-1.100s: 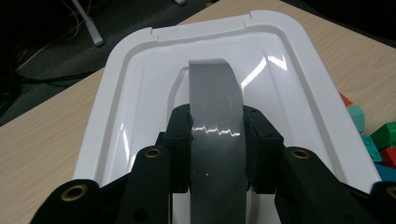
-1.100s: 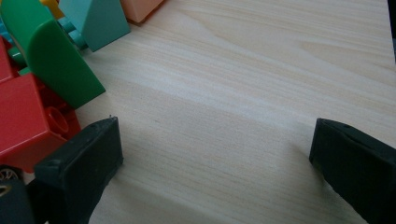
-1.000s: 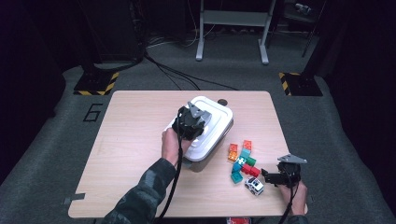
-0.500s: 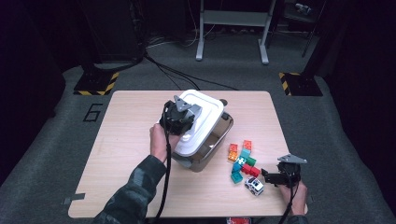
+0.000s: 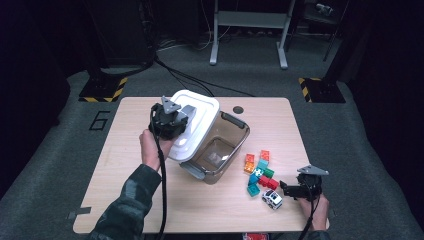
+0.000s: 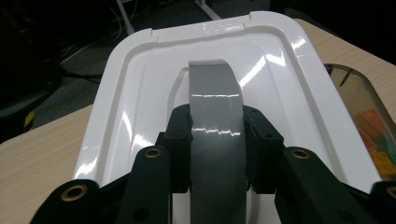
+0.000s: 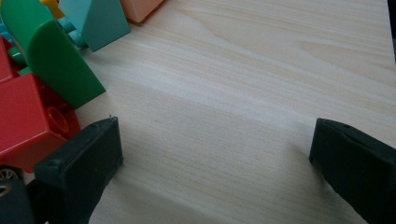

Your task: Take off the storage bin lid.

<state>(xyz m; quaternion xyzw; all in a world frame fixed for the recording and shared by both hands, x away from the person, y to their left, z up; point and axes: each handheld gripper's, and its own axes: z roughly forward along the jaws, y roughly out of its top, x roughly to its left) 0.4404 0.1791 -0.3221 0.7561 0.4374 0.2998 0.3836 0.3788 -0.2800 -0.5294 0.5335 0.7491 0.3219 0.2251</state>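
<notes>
Since a second ago, when it still sat square on the container, the white lid (image 5: 192, 125) has come up and swung off toward nine o'clock, so it now overlaps just the container's near-left part. I carry it with my left gripper (image 5: 172, 119), whose jaws are pinched on the grey handle (image 6: 215, 121) arching over the lid's middle; in the left gripper view the two black jaws press against both sides of that grey band, with the glossy white lid spreading beyond them toward twelve o'clock. My left hand (image 5: 152, 147) sits just under the gripper at six o'clock of it.

Uncovered, the clear smoky container (image 5: 222, 147) stands near the middle of the wooden table (image 5: 150, 210), its grey latch (image 5: 233, 120) showing at the far rim and its inside looking empty from above.

At four o'clock from the container lies a cluster of toy blocks (image 5: 260, 172) in orange, teal, green and red. A small white toy car (image 5: 272, 199) rests just at the cluster's six o'clock end.

My right gripper (image 5: 292, 189) has stayed put near the table's right front corner, just at three o'clock of the car. Its jaws are spread wide over bare wood in the right gripper view, holding nothing; the left jaw stands beside a red block (image 7: 28, 123), with a green block (image 7: 51, 56) behind that.
</notes>
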